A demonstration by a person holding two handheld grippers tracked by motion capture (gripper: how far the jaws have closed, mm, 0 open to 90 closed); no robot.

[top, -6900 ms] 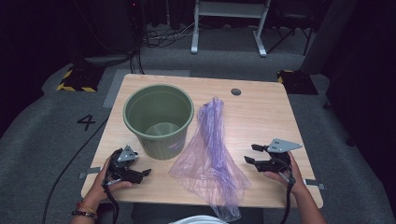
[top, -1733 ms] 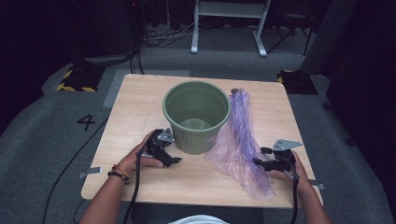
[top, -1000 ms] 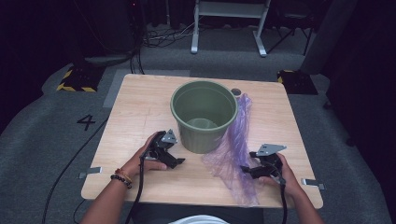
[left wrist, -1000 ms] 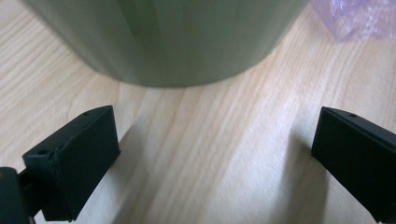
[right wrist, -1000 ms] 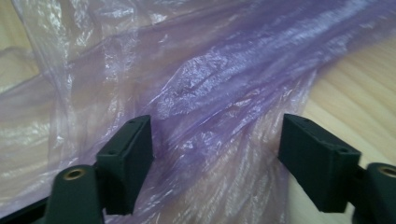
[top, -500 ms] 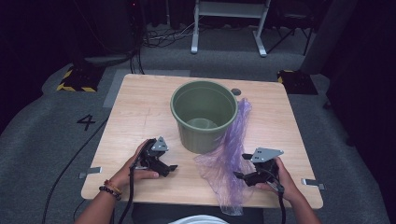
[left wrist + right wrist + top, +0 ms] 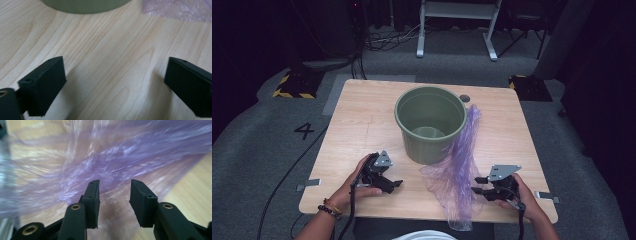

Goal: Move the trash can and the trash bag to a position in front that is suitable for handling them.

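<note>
On the pale wood-grain counter (image 7: 362,120) we see a crinkled, see-through purple plastic bag (image 7: 459,165) draped against the round green bucket (image 7: 430,122). Our right tongs (image 7: 482,185) have just been narrowing, the film before the jaws, unpinched; our left tongs (image 7: 394,182) gape wide over bare wood.

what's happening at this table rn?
A person works two handheld grippers at a wooden table. A green bucket stands mid-table with a purple plastic bag draped beside it, against its side. The right gripper is at the bag's edge; its jaws have just been closing, with a gap left and film lying in front of them. The left gripper rests on bare wood near the bucket, jaws wide, holding nothing.
</note>
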